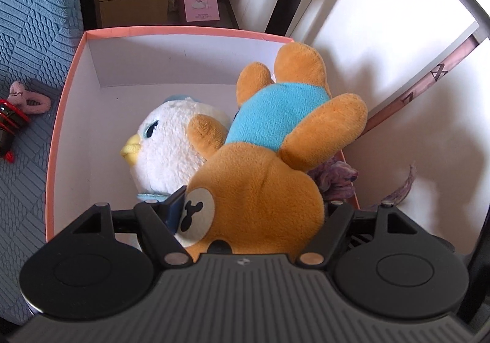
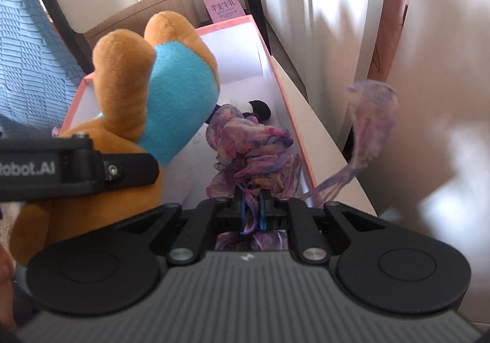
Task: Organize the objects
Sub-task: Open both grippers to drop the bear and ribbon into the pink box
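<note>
Left gripper [image 1: 245, 214] clamps orange bear [image 1: 260, 165] by the head, body stretching ahead, feet past the far right rim of pink box [image 1: 73, 92]; right gripper [image 2: 251, 211] pinched on purple scarf [image 2: 251, 141] dangling just ahead into the box; white bird plush [image 1: 171, 141] below-left of the bear
</note>
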A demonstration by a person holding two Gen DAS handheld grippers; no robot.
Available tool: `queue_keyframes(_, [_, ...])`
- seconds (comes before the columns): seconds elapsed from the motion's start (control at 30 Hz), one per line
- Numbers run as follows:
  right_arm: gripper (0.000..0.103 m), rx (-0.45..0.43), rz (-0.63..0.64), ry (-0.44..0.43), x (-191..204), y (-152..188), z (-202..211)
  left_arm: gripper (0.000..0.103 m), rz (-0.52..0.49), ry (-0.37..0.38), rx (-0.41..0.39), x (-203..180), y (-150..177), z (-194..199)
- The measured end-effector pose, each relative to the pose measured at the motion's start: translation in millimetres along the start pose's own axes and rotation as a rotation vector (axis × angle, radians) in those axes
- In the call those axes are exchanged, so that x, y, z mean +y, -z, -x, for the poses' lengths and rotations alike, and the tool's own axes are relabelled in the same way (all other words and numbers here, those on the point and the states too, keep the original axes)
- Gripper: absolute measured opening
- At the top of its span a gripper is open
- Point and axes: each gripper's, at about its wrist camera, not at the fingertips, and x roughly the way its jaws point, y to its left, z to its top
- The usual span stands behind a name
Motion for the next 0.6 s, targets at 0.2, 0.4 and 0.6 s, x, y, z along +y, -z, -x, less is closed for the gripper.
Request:
queue_keyframes(0.2, [0.016,-0.013,-0.006,-0.012,-2.7,-2.4,6.4,0.081,-0.025,0.035,-0.018,0.1,-4.0,8.9])
queue_keyframes(0.4, [0.033,-0.016,-0.019,0.014,-5.7,-7.2,18.4,0.084,-0.067,0.0,-0.038,0.0,-4.8,26.0])
queue_keyframes(0.6, [0.077,-0.094,-0.036,0.029,-10.8,-12.2,53.7,0.087,-0.09,0.028,-0.107,0.5,-5.5,63.3])
